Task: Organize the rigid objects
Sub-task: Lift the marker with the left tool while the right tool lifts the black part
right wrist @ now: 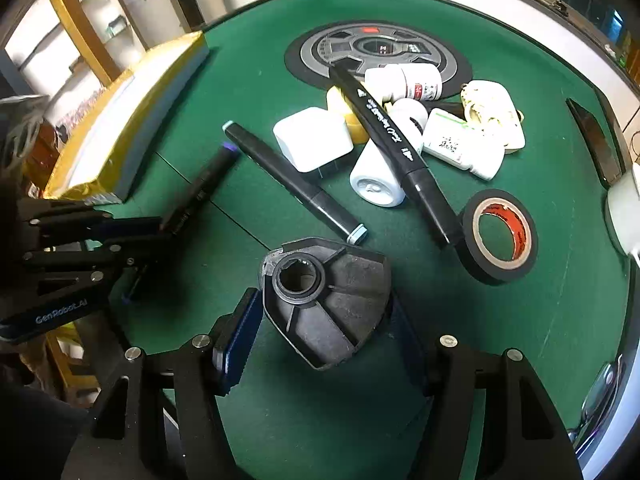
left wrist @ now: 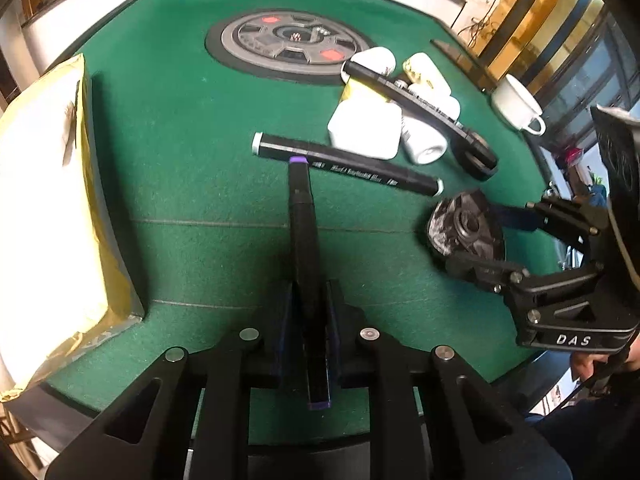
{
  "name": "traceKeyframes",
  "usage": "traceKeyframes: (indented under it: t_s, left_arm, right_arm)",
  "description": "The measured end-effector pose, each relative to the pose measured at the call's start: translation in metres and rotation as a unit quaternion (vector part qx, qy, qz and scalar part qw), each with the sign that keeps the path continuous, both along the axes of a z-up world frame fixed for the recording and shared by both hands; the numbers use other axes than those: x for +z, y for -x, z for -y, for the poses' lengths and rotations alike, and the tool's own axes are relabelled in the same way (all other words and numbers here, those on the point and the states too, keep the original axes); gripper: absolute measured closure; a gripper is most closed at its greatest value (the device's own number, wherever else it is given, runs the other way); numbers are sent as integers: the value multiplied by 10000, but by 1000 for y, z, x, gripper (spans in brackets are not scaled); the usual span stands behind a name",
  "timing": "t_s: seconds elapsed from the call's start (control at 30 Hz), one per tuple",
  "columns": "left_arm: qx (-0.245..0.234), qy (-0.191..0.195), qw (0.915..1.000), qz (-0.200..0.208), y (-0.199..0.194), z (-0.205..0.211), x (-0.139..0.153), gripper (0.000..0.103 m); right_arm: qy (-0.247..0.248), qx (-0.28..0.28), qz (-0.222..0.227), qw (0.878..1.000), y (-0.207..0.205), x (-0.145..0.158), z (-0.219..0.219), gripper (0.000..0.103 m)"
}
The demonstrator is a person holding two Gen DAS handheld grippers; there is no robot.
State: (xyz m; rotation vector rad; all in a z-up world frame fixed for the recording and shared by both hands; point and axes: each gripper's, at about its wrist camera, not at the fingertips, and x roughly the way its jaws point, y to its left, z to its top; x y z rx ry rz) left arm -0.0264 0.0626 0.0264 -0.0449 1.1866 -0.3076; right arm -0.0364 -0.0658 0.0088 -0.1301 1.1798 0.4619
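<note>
Pinching a purple-capped marker lengthwise, the left gripper points it toward twelve o'clock over the green table. At three o'clock, the right gripper clamps a black spool.

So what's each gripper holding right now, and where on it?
Left gripper clamps the purple-capped marker near its rear end. Right gripper grips the black tape dispenser across its sides.
</note>
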Motion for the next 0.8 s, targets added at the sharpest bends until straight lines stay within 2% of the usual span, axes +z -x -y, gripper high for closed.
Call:
traceKeyframes:
  t_s: [0.17, 0.53, 0.7, 0.8]
  left_arm:
    - [2, 54, 10000, 35, -1, 0, 4, 90]
    - [-36, -181, 9993, -313, -12, 12, -8, 89]
    - [-203, -462, 9987, -114, -19, 25, -8, 90]
    - [-93, -253, 9996, -50, -15, 17, -8, 90]
  right_arm:
    - [-317, -102, 34, 9994, 2, 11, 6, 44]
    - [-331, -67, -112, 9994, 4, 4, 2, 44]
    - [-328, -100, -157, 9993, 4, 1, 5, 44]
    - [-344, -114, -128, 9993, 4, 1, 6, 44]
